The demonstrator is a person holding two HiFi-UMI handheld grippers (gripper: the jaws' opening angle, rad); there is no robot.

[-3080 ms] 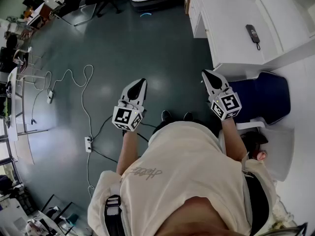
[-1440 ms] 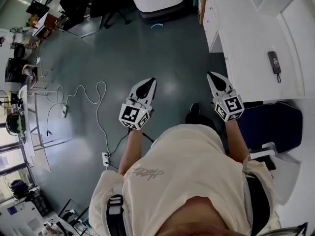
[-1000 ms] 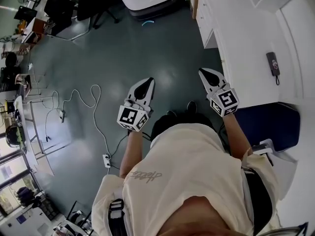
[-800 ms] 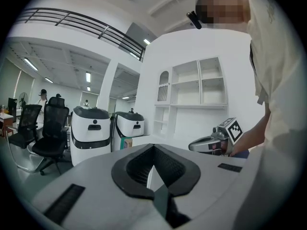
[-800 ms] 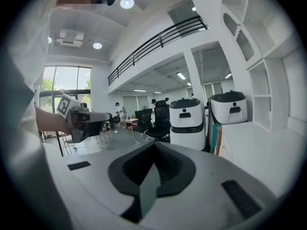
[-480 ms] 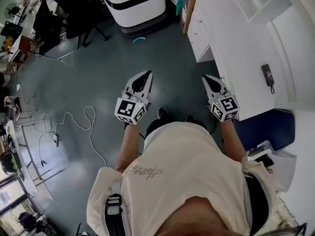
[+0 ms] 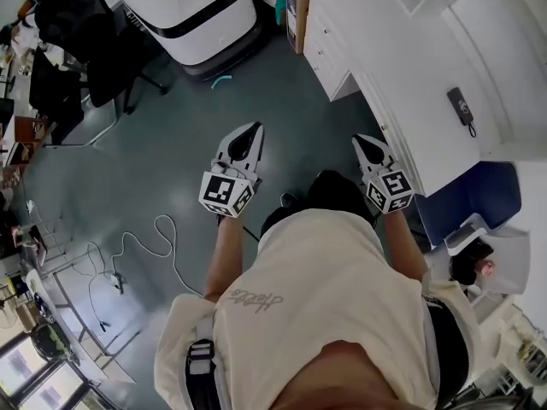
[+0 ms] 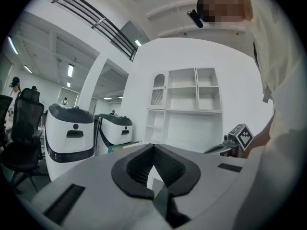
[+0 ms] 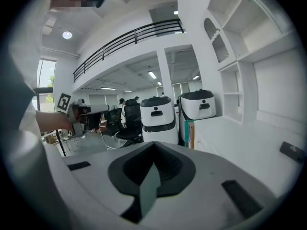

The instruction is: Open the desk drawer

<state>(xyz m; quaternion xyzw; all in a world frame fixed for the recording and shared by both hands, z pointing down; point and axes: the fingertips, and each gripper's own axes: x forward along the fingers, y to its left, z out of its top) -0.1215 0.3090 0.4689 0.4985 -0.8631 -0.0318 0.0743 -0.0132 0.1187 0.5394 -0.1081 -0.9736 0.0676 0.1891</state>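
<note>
Your left gripper (image 7: 246, 137) and right gripper (image 7: 366, 146) are both clenched and empty. The right is near the desk's (image 7: 402, 67) edge. The drawers (image 7: 321, 39) are closed.

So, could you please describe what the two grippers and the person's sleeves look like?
The left gripper and right gripper are white, tapering shells with black inner linings, each carrying a white cube printed with black square markers. The person wears a cream short-sleeved shirt.
</note>
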